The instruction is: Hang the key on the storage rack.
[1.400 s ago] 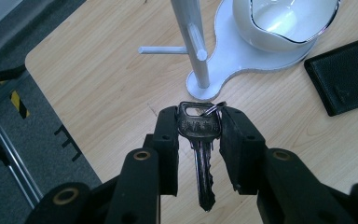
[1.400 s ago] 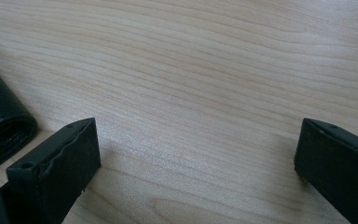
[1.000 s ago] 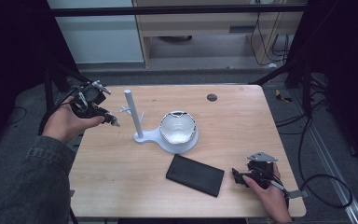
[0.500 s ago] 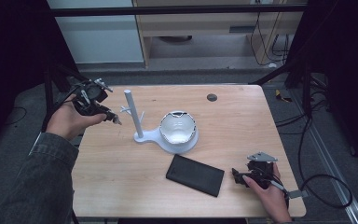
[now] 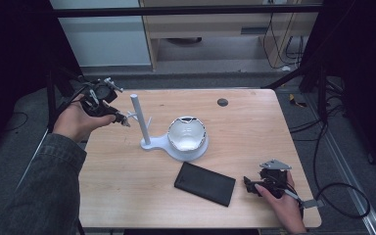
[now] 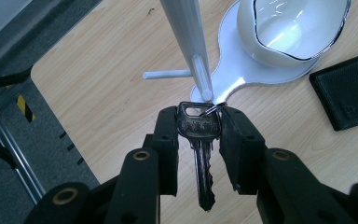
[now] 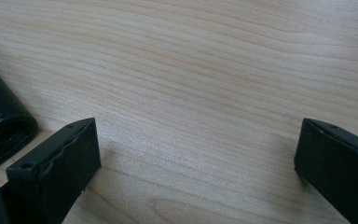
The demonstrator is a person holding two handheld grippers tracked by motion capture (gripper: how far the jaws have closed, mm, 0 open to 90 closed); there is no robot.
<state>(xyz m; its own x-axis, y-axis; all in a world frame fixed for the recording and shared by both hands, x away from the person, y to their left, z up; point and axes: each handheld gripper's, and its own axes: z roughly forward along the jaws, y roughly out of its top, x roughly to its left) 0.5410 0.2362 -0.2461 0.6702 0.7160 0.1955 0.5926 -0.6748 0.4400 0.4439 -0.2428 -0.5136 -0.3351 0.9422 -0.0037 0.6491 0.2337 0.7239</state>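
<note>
The left tool (image 6: 199, 122) clamps a key (image 6: 200, 144) by its head, held just beside, perhaps touching, the white stand's peg (image 6: 201, 77), while the right tool (image 7: 196, 154) rests wide open, holding nothing, on the surface (image 5: 254, 127).

Key (image 6: 199, 140): sides covered by the jaws, ring mostly behind one jaw. Post (image 6: 186, 42) top cut by frame edge. Wallet (image 7: 0, 126) cropped at left edge. Bowl (image 6: 293, 28) rim cropped at top.

Wooden table (image 5: 127, 186), white stand (image 5: 149, 142), black wallet (image 5: 204, 183)
</note>
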